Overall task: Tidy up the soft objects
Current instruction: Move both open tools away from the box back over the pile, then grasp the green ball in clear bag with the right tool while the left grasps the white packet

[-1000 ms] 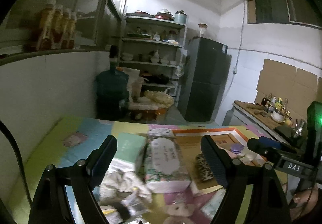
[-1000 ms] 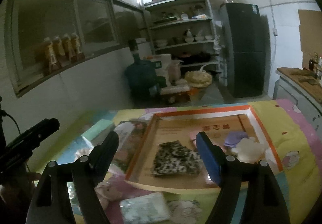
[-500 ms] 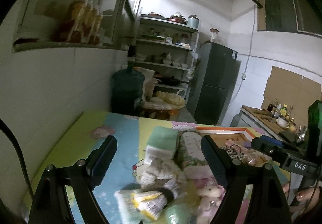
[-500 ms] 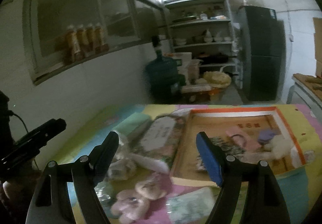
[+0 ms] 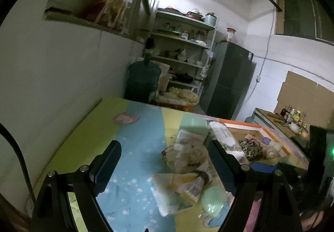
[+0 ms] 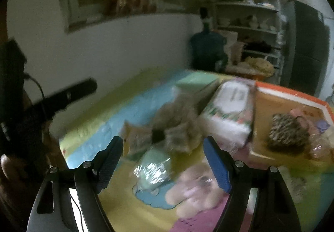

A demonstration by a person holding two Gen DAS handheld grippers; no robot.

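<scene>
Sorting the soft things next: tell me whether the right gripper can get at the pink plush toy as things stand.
Probably yes. The right gripper is empty with its jaws wide open, and the pink plush toy lies uncovered on the mat just ahead, with only the green foil packet close beside it.

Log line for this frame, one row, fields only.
left gripper: open, empty | right gripper: open, empty | leopard pouch: in tray

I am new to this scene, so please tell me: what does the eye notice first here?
First, the pile of soft packets in the middle of the colourful mat. To its right, the orange-rimmed tray holds a leopard-print pouch. Both grippers, left gripper and right gripper, hang open above.
</scene>
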